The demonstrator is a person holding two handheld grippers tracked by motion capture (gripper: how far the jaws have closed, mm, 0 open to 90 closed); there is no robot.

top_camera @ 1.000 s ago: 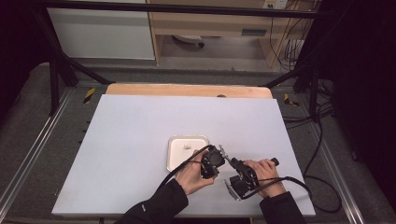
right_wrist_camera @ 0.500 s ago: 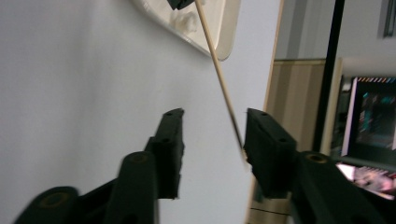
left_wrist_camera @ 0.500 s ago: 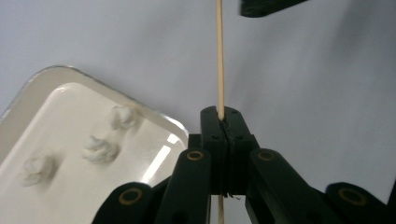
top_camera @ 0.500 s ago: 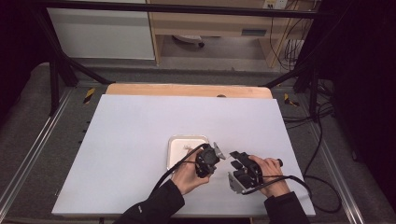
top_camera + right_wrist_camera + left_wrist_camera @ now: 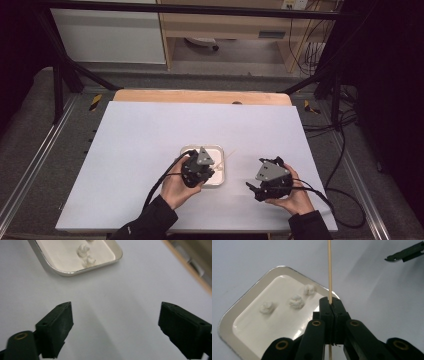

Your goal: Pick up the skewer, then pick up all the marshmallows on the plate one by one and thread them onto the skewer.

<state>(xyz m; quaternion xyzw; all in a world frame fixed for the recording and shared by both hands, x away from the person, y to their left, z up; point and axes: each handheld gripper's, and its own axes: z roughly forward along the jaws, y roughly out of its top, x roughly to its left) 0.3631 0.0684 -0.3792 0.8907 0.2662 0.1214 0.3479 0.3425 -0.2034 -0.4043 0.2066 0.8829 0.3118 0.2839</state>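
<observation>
Pinching a thin wooden skewer between pressed-together jaws, the left gripper hovers over the near edge of the white tray. The skewer runs upright through the jaws and appears bare. Three white lumps lie apart in the tray, none speared as far as I can see, so the threading looks not yet begun.

Right gripper: jaws spread wide, holding nothing, over bare table beside the tray. Nothing stands between it and the lumps. The left hand partly covers the tray in the high view.
</observation>
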